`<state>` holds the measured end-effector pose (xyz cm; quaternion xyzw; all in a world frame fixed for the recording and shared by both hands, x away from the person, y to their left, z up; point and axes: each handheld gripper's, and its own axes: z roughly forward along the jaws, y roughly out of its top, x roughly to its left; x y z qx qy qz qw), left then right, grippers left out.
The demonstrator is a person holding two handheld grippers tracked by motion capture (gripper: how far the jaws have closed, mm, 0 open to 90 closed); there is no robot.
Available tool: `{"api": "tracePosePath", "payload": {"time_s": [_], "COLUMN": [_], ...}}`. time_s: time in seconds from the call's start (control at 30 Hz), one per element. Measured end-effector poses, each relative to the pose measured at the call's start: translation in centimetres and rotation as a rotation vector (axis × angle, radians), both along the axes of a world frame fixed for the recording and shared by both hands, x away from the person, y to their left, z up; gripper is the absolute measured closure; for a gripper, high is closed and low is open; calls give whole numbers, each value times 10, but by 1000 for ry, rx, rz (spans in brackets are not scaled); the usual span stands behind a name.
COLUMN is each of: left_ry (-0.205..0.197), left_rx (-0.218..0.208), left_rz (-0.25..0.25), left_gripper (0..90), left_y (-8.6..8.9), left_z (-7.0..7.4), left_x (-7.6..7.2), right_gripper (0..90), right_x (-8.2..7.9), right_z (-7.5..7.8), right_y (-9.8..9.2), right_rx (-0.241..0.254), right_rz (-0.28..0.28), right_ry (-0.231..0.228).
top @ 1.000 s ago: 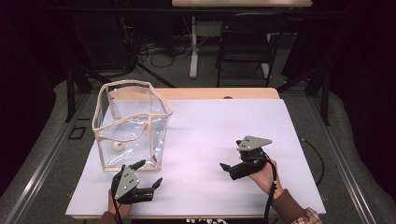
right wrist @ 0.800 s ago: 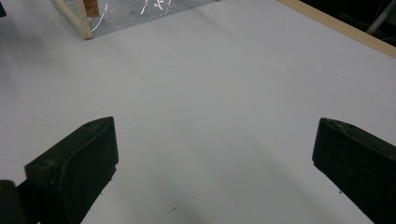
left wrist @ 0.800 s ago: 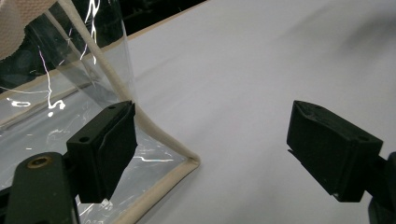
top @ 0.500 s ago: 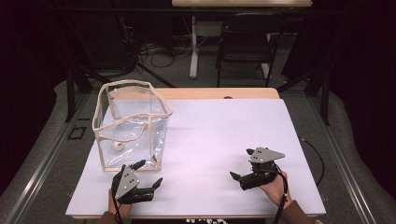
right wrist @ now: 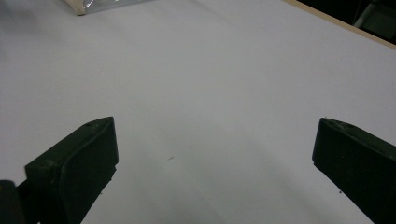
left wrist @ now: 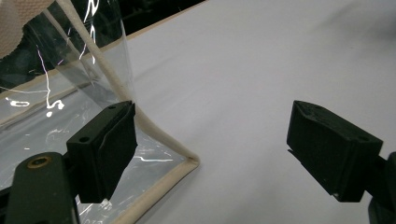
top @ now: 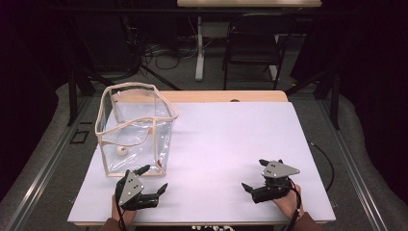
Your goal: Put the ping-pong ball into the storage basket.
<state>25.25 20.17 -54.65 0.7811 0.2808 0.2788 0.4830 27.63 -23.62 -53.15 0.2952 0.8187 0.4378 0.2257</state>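
Because the clear bag (top: 134, 127) stands upright at the near-left of the white table (top: 231, 139) on soft, floppy plastic walls edged in cream fabric piping, with a small pale ball (top: 121, 150) inside, the high view suggests a careless nudge from the left gripper (top: 154, 180) just beside its near corner could buckle or tip it, while the right gripper (top: 255, 175) sits well apart, spread and empty. In the left gripper view one blocky black jaw lies against the piping at the bag's bottom corner (left wrist: 189, 163), the other wide away, gripping nothing, so closing here would likely slip off glossy film. In the right gripper view matte jaws gape over bare tabletop.
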Motion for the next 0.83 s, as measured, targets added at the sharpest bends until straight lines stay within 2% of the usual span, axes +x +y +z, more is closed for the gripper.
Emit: {"api": "tracePosePath", "payload": {"time_s": [0.2, 0.43, 0.57, 0.83], "left_ry": [2, 2, 2, 9], "left_rx": [1, 3, 3, 5], "left_rz": [-3, -6, -5, -17], "left_gripper": [159, 159, 159, 159], "left_y": [0, -1, 0, -1], "left_z": [0, 0, 0, 0], "left_x": [0, 0, -1, 1], "right_gripper": [0, 0, 0, 0], "right_x": [-10, -20, -22, -21], "right_z": [-7, -7, -9, -14], "right_y": [-5, -10, -11, -11], "right_rx": [15, 28, 23, 14], "right_rz": [-7, 1, -12, -12], "right_ry": [-44, -109, -118, -103]}}
